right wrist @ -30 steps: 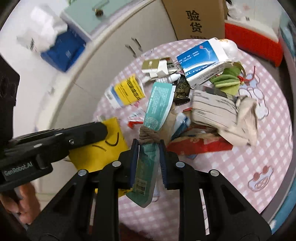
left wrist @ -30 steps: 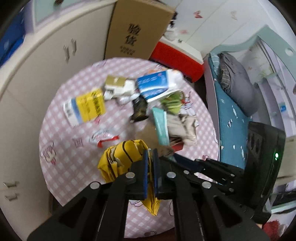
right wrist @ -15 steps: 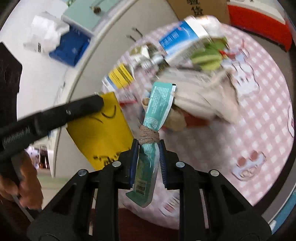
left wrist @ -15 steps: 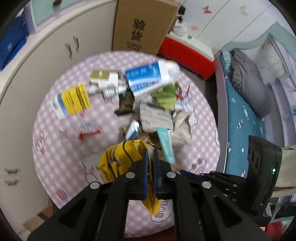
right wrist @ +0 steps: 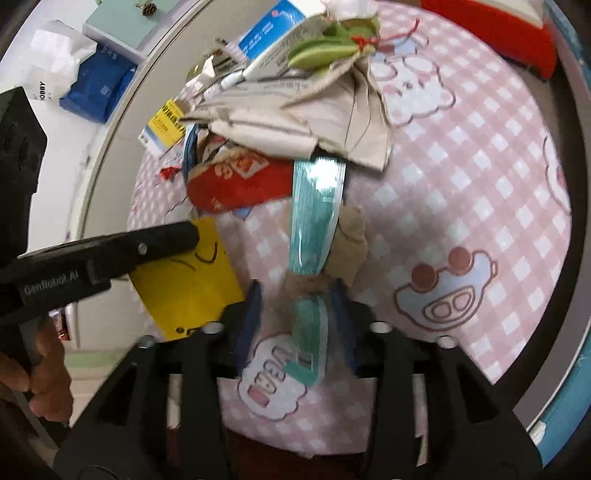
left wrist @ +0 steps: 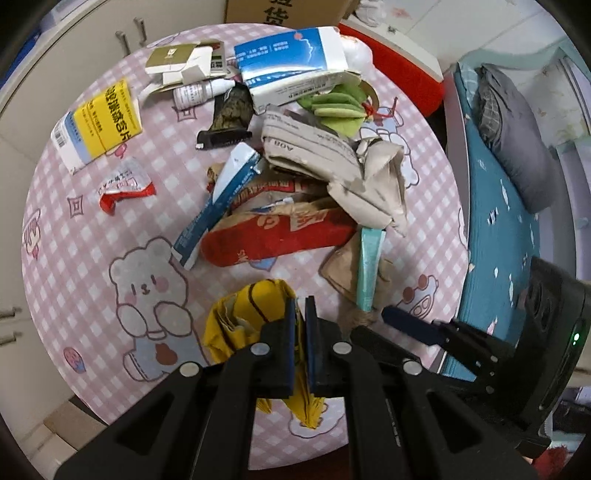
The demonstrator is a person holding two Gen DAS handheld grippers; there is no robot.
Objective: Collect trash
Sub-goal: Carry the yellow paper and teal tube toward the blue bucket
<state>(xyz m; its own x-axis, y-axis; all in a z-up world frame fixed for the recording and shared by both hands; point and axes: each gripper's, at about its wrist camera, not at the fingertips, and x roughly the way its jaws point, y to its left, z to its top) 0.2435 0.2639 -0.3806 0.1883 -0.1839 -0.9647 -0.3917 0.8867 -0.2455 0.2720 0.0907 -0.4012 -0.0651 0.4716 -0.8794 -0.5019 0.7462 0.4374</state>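
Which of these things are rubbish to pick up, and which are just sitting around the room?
For the job: yellow bag in the left gripper, teal wrapper at the right gripper, red snack bag, yellow medicine box, candy wrapper.
Just lying about: cardboard box, red case, bed.

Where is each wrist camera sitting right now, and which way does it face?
Left wrist: on the left gripper, looking down over the pink round table of trash; its fingers, shut on the yellow bag, show, plus the right gripper at right.
Right wrist: on the right gripper, looking across the table toward the white cabinets; its open fingers flank the teal wrapper; the left gripper and a hand show at left.
Shared: table, yellow bag, teal wrapper.
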